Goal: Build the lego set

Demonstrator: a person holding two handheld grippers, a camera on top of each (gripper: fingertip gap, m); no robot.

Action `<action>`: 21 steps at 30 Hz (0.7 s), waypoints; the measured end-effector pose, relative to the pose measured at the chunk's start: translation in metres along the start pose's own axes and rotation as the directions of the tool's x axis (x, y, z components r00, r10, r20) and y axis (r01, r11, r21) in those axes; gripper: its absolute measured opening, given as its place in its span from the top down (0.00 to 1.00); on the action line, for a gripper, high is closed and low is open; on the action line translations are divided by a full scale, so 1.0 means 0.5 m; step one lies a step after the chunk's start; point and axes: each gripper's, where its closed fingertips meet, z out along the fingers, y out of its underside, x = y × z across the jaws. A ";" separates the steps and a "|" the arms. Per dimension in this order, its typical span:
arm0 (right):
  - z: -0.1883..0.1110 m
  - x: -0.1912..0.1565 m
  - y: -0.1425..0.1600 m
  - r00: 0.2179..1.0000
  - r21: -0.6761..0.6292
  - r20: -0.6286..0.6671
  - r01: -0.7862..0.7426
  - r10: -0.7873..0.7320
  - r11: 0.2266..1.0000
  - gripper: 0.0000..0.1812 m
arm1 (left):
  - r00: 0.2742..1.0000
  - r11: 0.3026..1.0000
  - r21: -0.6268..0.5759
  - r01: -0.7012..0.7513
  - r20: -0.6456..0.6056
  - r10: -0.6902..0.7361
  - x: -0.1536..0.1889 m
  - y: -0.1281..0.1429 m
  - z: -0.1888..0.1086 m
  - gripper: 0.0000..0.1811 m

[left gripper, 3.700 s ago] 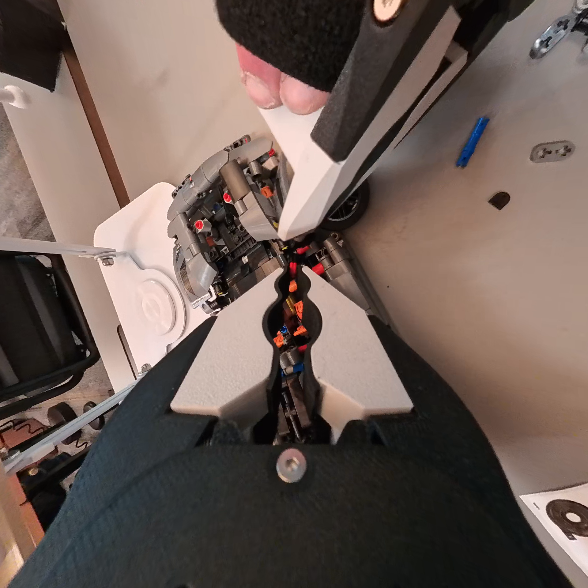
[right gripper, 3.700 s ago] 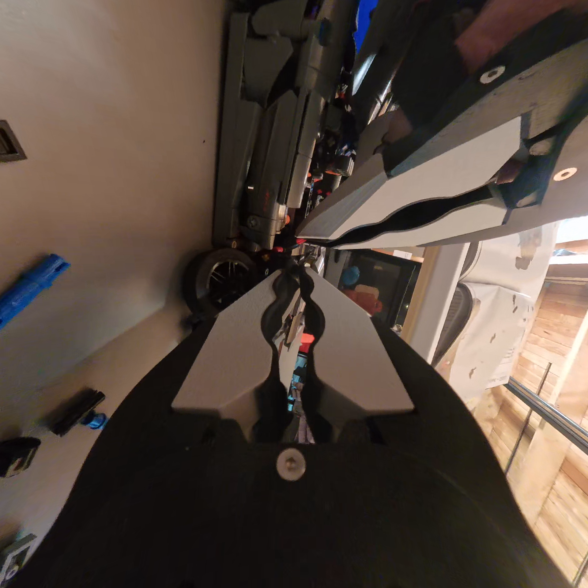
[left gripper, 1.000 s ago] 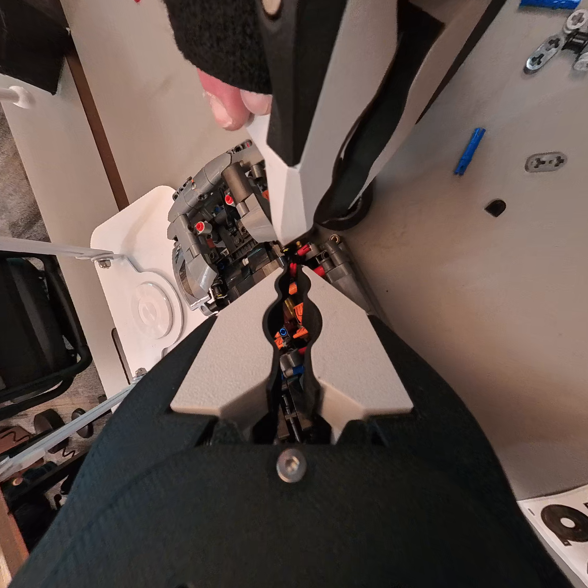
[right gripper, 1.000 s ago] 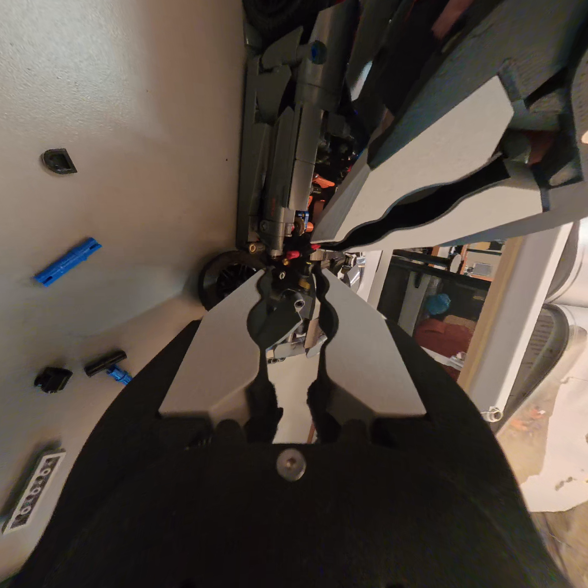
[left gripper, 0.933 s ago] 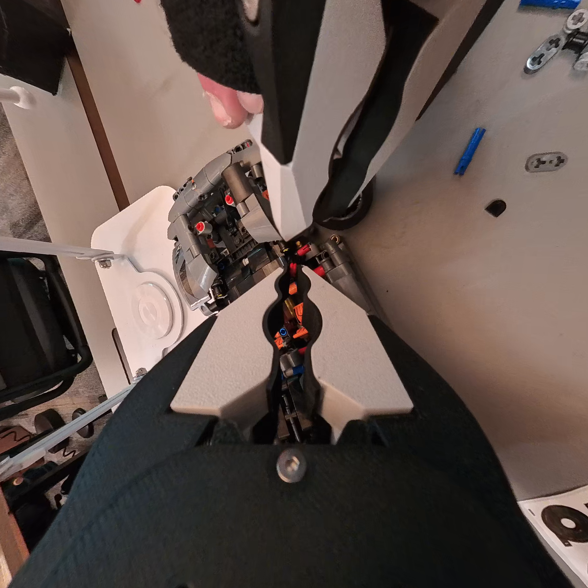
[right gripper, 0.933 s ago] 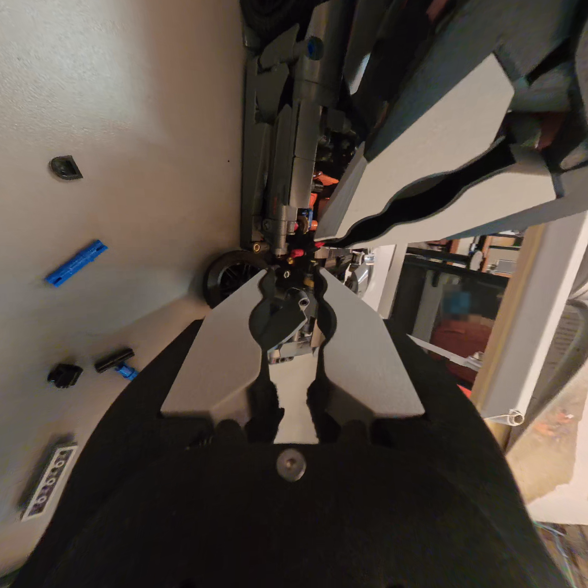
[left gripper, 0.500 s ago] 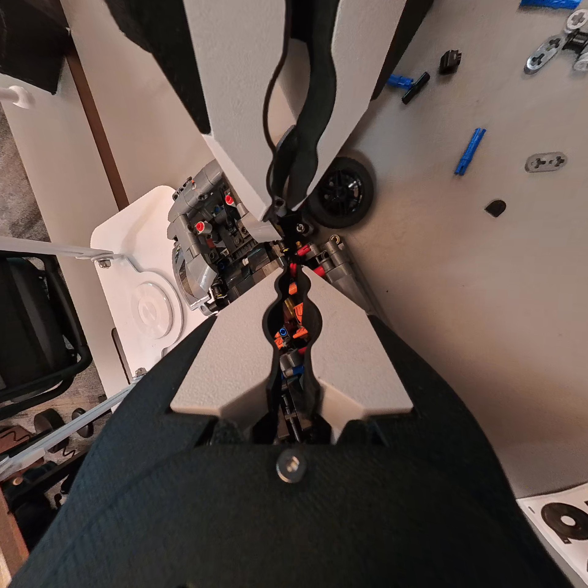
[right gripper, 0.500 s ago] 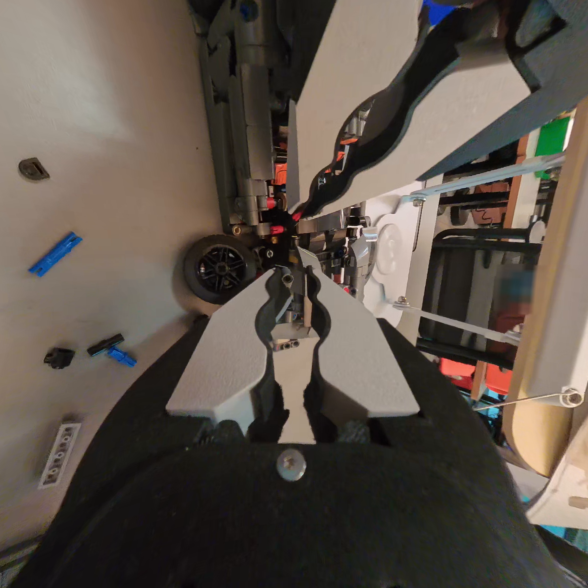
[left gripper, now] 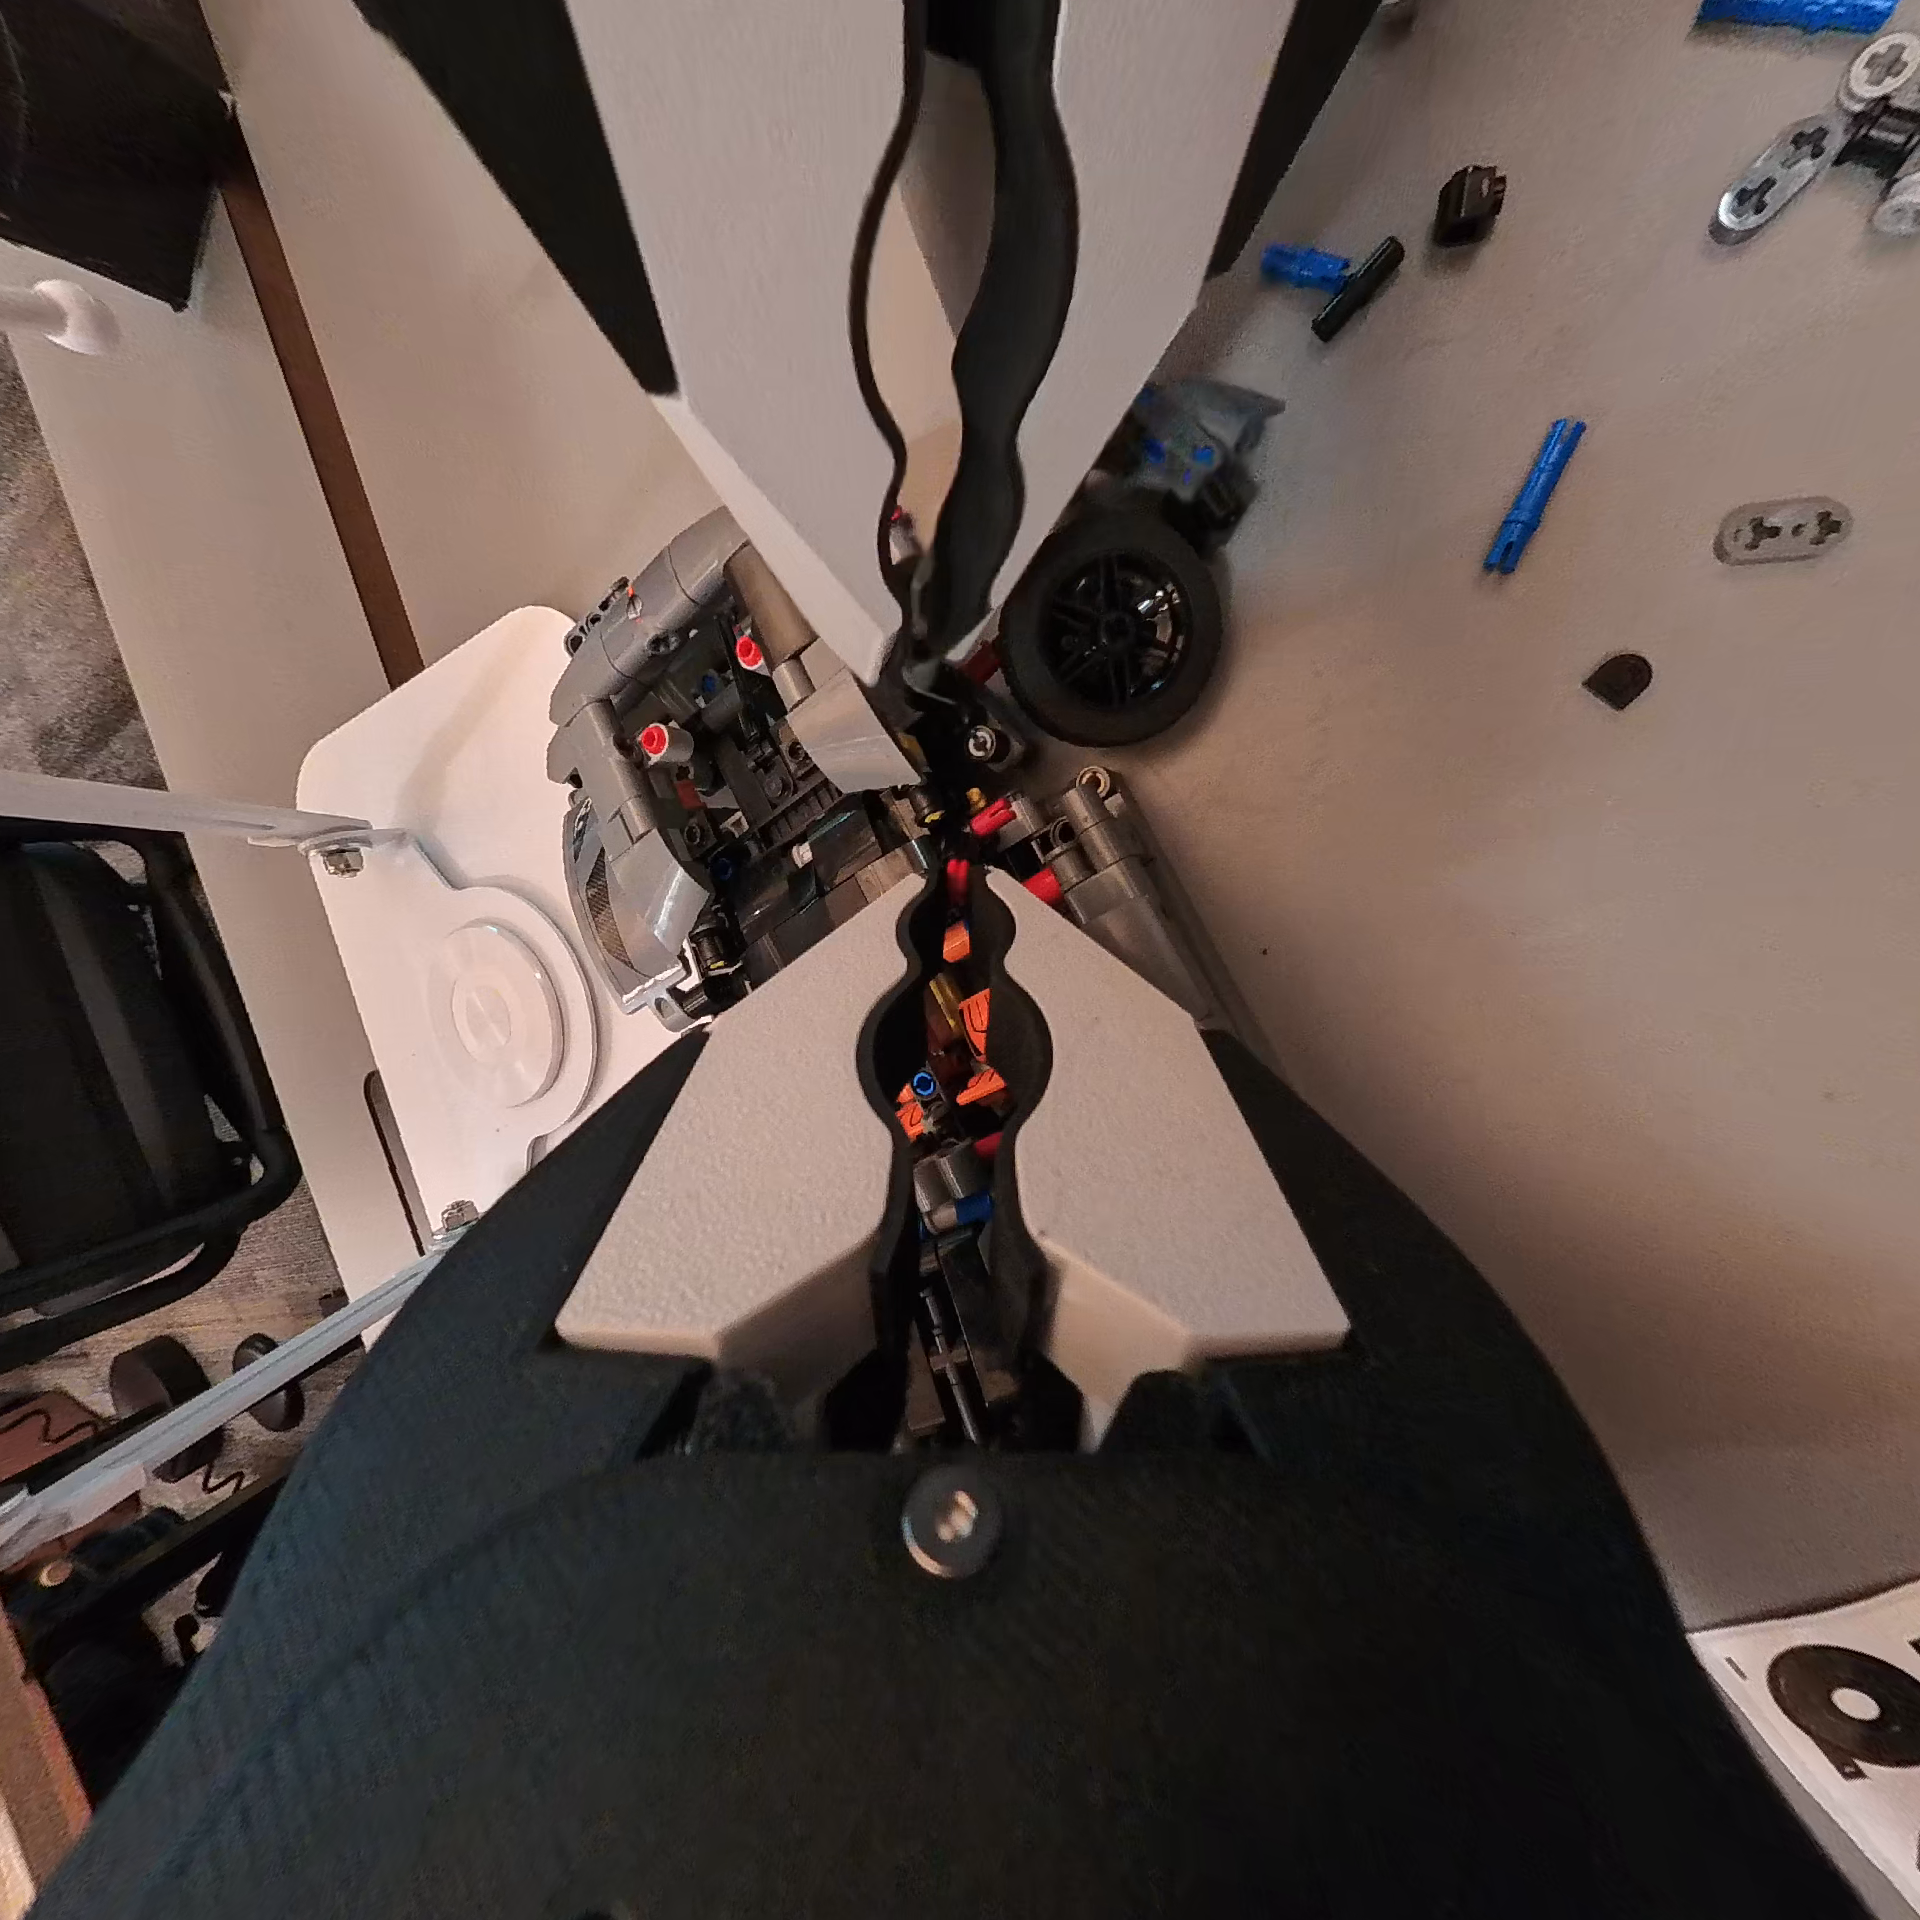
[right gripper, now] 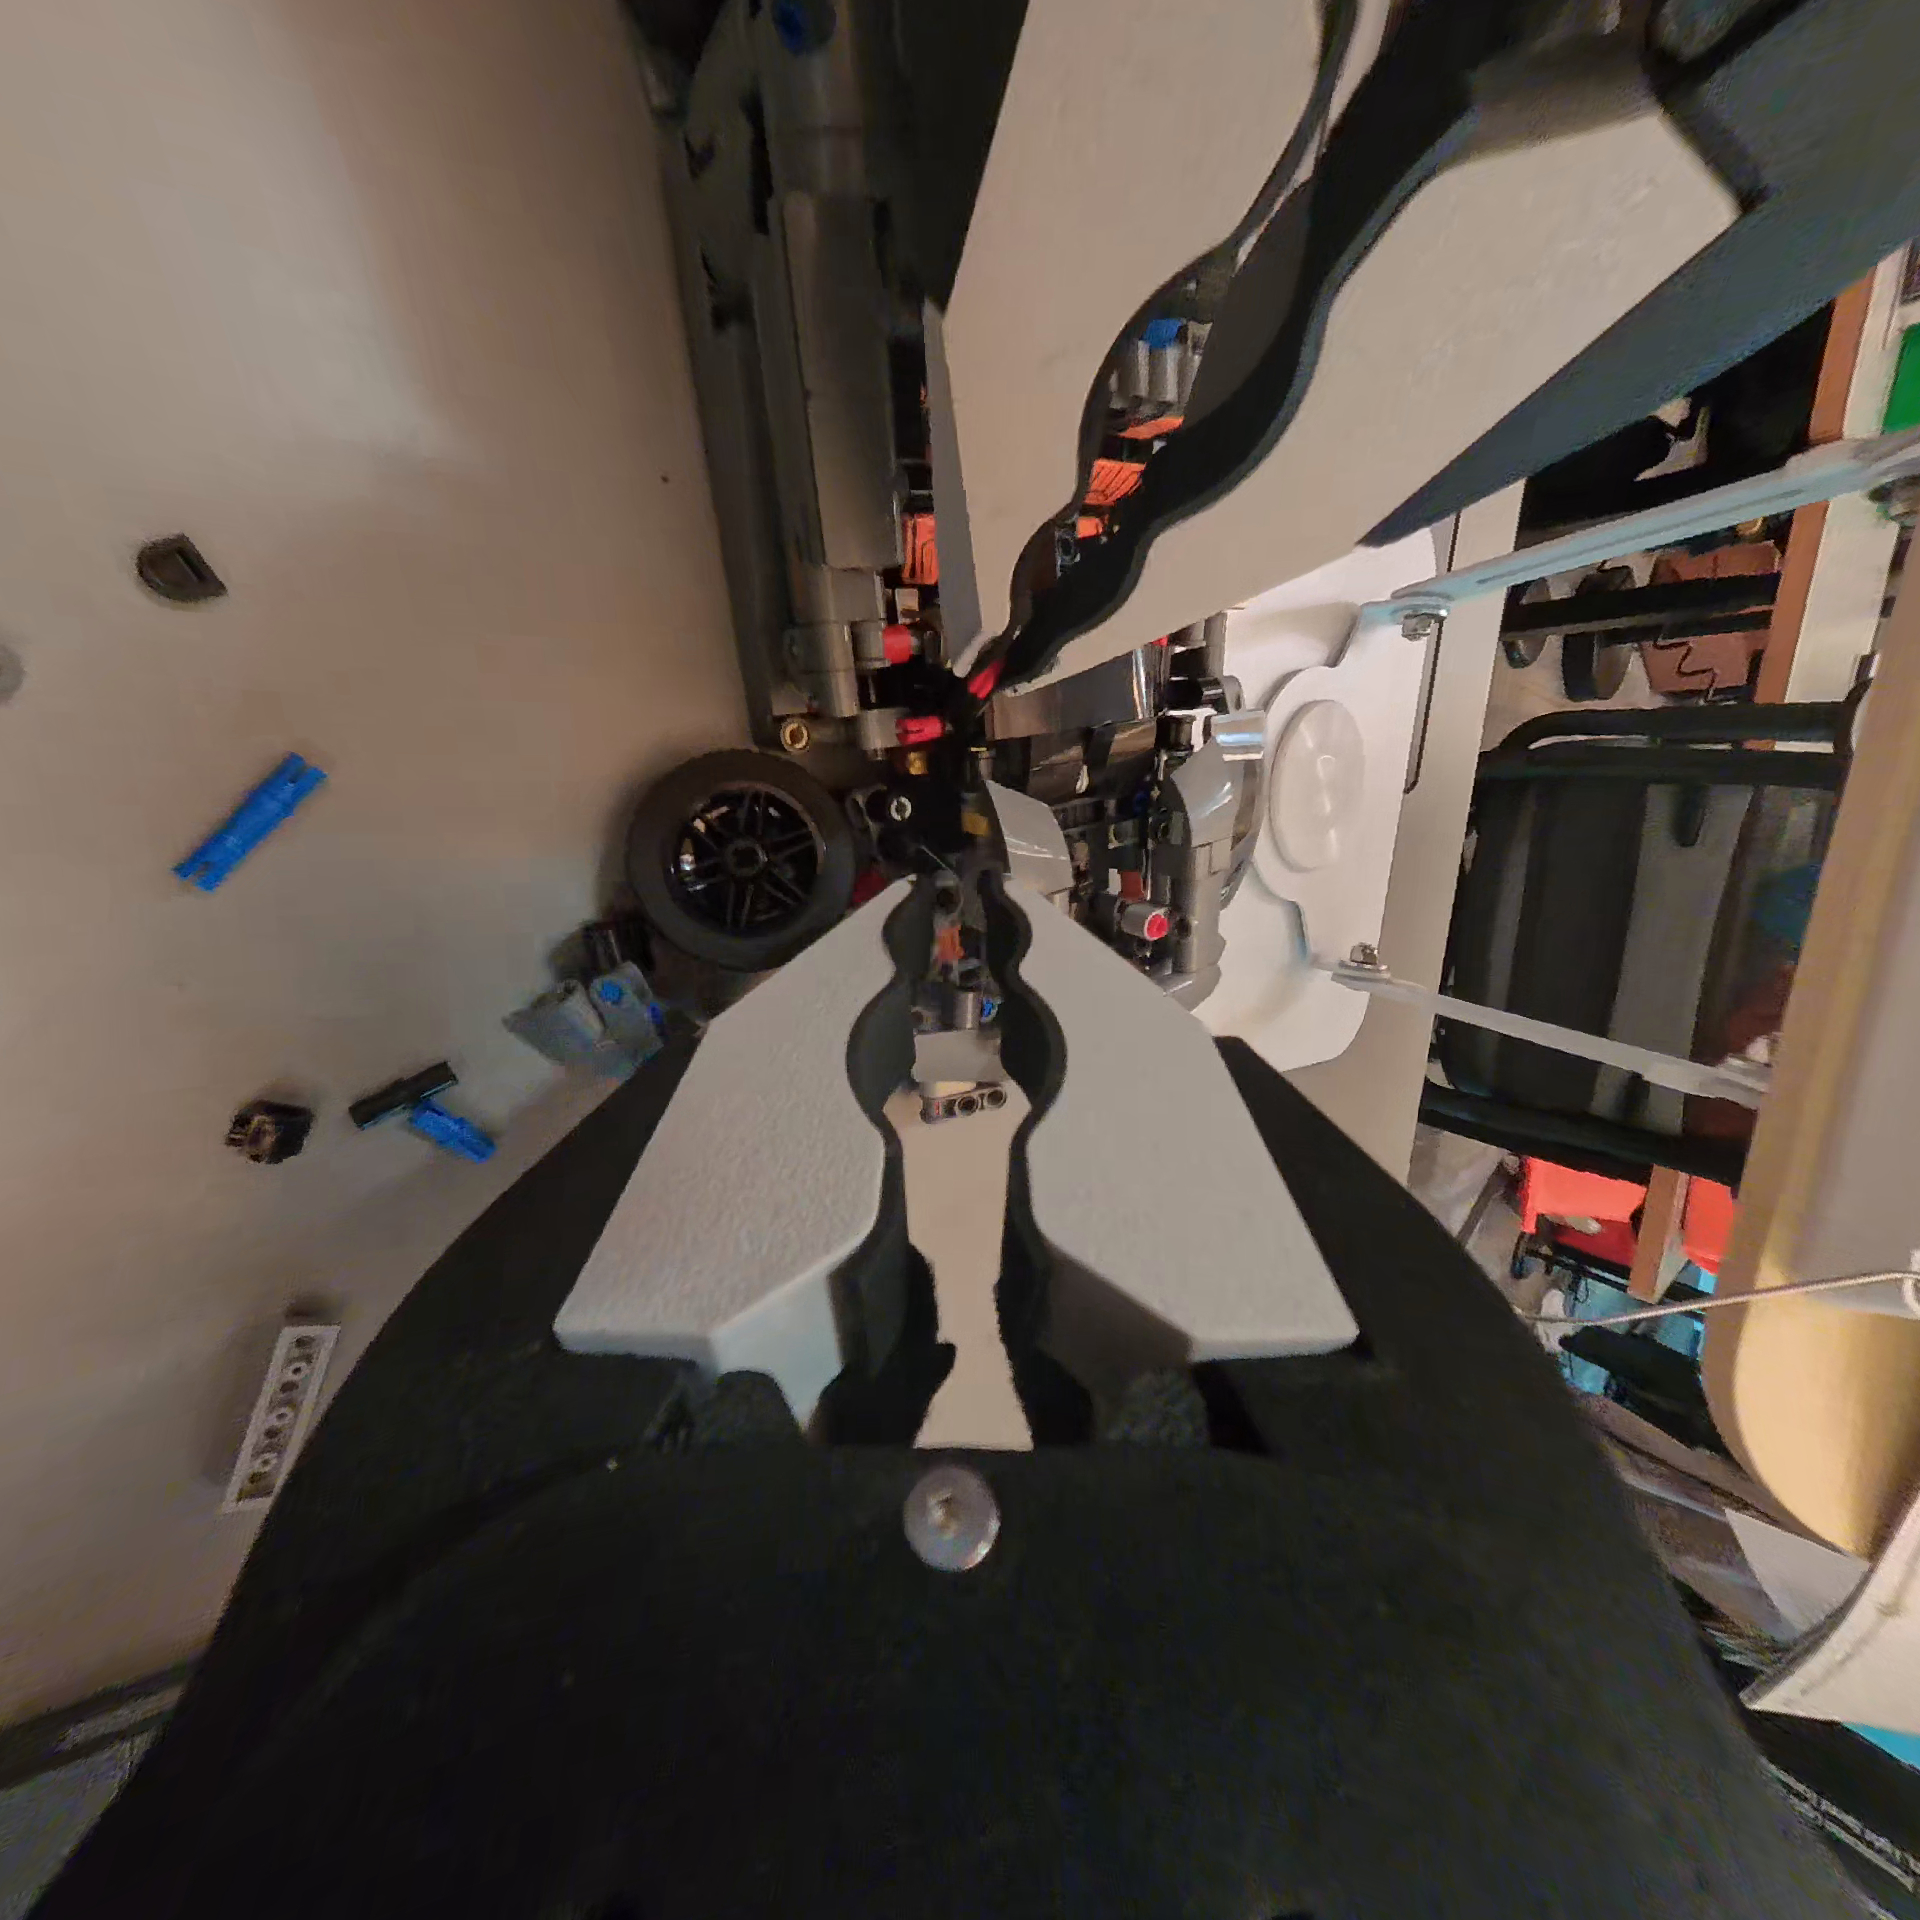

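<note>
**Both tips meet at the car's wheel corner**

Your right gripper (right gripper: 954,883) is nearly closed on a small grey piece (right gripper: 961,1049) that sits back in the wavy gap between its fingers; whether the piece is truly pinched I cannot tell. Straight ahead of those tips lies the grey lego car (right gripper: 831,468), its long axis running away from you along the table (right gripper: 312,364), with the black wheel (right gripper: 743,854) just left of your tips. Your left gripper (left gripper: 961,883) comes in from the opposite side, clamped on the car's body, tips almost touching the right one's. The joint you need is judged to be dead ahead, so push along the fingers, not sideways. Loose blue pins (right gripper: 249,821) lie well apart to the left.
</note>
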 end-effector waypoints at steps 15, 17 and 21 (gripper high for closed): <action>-0.008 -0.007 0.035 0.974 -0.055 0.151 -0.161 0.168 0.985 0.96 | 1.000 1.000 0.002 0.003 -0.001 -0.003 0.000 0.000 0.000 0.99; -0.004 -0.015 0.048 0.966 -0.084 0.184 -0.167 0.180 0.982 0.96 | 1.000 1.000 0.001 0.001 0.000 -0.001 0.000 0.000 0.000 0.99; 0.000 -0.027 0.058 0.943 -0.106 0.237 -0.215 0.235 0.971 0.92 | 1.000 1.000 0.001 0.002 0.000 -0.002 0.000 0.000 0.000 0.99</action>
